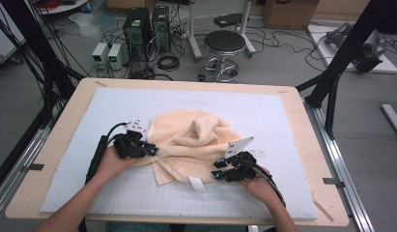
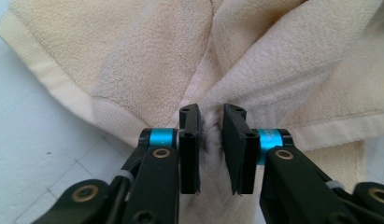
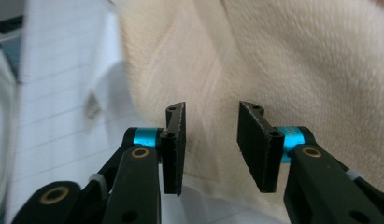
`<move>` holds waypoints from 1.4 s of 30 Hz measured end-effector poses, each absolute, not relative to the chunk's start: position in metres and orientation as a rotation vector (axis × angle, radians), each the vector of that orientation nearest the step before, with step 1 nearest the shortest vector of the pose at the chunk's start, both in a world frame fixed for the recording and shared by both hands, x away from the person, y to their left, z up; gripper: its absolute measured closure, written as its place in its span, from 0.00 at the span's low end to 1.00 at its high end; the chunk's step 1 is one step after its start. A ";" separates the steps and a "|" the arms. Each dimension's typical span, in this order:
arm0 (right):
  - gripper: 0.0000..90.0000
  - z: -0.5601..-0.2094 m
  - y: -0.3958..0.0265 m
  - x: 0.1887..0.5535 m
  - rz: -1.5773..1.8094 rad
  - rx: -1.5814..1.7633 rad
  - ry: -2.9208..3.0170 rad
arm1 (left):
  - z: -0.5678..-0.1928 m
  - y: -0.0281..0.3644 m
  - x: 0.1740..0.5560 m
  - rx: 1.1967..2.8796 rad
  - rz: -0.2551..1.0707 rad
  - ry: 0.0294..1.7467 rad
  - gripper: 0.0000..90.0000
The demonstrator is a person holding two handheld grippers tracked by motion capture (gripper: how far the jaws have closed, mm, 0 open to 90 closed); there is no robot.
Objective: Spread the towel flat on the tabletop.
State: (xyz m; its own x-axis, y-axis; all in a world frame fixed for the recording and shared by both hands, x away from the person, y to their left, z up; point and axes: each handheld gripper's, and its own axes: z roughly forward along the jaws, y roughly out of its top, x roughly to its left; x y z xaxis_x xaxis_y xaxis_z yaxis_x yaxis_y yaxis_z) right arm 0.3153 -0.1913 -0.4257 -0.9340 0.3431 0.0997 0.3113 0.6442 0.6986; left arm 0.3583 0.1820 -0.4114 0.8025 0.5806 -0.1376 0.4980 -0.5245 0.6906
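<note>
1. The left tool (image 1: pixel 152 151) is sitting at the towel's (image 1: pixel 196 140) left edge, towards the near left part of the surface (image 1: pixel 61 145). Its jaws are standing a narrow gap apart, with a pinched ridge of towel (image 2: pixel 273 70) running up between them; whether the pads are still pressing the cloth cannot be told.
2. The right tool (image 1: pixel 219 169) is resting at the towel's near right corner, its jaws parted noticeably wider. In the right gripper view the towel (image 3: pixel 297 60) is lying under and beyond the gap, and the pads are not touching it.
3. A white label (image 1: pixel 196 184) is sticking out from the towel's near hem, pointing towards the near edge of the surface.
4. The towel is lying crumpled around the middle of the pale gridded mat (image 1: pixel 263 111), its long axis running roughly from left to right, with the bunched folds heaped towards the far side.
5. Beyond the far edge, a black stool (image 1: pixel 224 44) is standing on the floor.
</note>
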 end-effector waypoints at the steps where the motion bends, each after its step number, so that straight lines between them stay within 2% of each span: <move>1: 0.77 -0.432 -0.188 0.317 1.142 0.576 2.827 | -0.412 0.181 0.358 2.232 0.142 0.785 0.79; 2: 0.77 -0.432 -0.188 0.317 1.142 0.576 2.827 | -0.412 0.181 0.358 2.232 0.142 0.785 0.78; 3: 0.85 -0.435 -0.187 0.316 1.135 0.561 2.822 | -0.413 0.181 0.357 2.237 0.146 0.785 0.79; 4: 0.85 -0.435 -0.187 0.316 1.135 0.561 2.822 | -0.413 0.180 0.357 2.240 0.143 0.782 0.79; 5: 0.91 -0.436 -0.188 0.317 1.150 0.567 2.828 | -0.413 0.180 0.356 2.242 0.141 0.777 0.81; 7: 0.94 -0.436 -0.189 0.317 1.157 0.572 2.842 | -0.413 0.179 0.354 2.256 0.138 0.762 0.84; 15: 0.95 -0.424 -0.198 0.308 1.233 0.542 2.822 | -0.410 0.183 0.334 2.243 0.137 0.720 0.89; 32: 0.95 -0.390 -0.221 0.266 1.264 0.416 2.797 | -0.394 0.175 0.280 2.202 0.061 0.650 0.90; 35: 0.93 -0.391 -0.228 0.265 1.260 0.428 2.809 | -0.394 0.169 0.276 2.207 0.045 0.596 0.88; 36: 0.90 -0.392 -0.232 0.266 1.270 0.436 2.804 | -0.393 0.168 0.276 2.195 0.042 0.586 0.83; 37: 0.84 -0.391 -0.237 0.268 1.283 0.471 2.781 | -0.391 0.167 0.280 2.182 0.037 0.576 0.73; 39: 0.83 -0.390 -0.239 0.270 1.287 0.483 2.775 | -0.390 0.167 0.284 2.163 0.046 0.575 0.72; 42: 0.76 -0.389 -0.241 0.281 1.255 0.512 2.734 | -0.391 0.166 0.295 2.151 0.063 0.582 0.67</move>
State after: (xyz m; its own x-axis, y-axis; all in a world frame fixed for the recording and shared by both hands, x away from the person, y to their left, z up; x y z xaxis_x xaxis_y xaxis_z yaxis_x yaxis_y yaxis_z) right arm 0.2805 -0.2409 -0.3886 -0.9398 0.3368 0.0572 0.2629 0.6061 0.7507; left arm 0.2952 0.1660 -0.3910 0.8887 0.4286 -0.1625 0.3838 -0.5018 0.7752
